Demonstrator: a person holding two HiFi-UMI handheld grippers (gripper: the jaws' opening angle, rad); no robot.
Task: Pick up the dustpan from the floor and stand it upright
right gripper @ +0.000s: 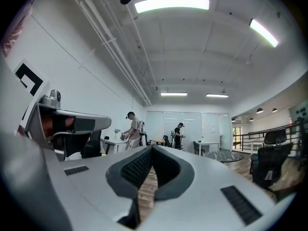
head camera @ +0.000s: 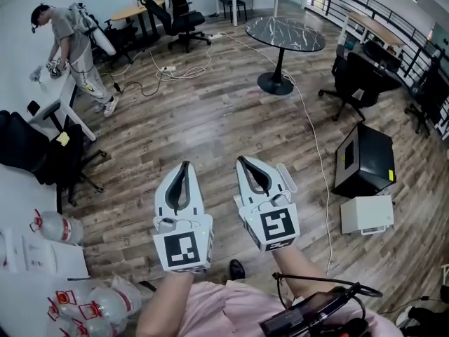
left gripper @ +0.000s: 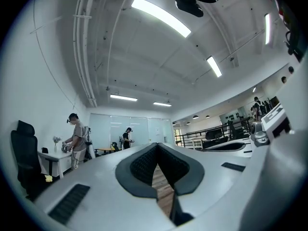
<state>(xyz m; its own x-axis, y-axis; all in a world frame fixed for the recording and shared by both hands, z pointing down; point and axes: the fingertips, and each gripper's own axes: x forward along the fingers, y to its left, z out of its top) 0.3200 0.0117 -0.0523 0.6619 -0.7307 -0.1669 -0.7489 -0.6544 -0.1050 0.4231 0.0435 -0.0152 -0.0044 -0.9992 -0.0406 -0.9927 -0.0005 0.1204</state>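
Observation:
No dustpan shows in any view. In the head view my left gripper (head camera: 184, 167) and right gripper (head camera: 243, 161) are held side by side at waist height over the wooden floor (head camera: 210, 118). Both point forward, each with its tips together and nothing between them. In the left gripper view the left gripper (left gripper: 157, 146) has its dark pads closed at the tip, and only a sliver of floor shows below. The right gripper view shows the right gripper (right gripper: 152, 147) the same way, shut and empty.
A round black marble table (head camera: 284, 34) stands ahead, with office chairs (head camera: 354, 76) to the right. A black box (head camera: 363, 161) and a white box (head camera: 366, 214) sit right of me beside a floor cable (head camera: 312, 139). A person (head camera: 70, 41) works at the white desk at left. Water bottles (head camera: 59, 227) lie near left.

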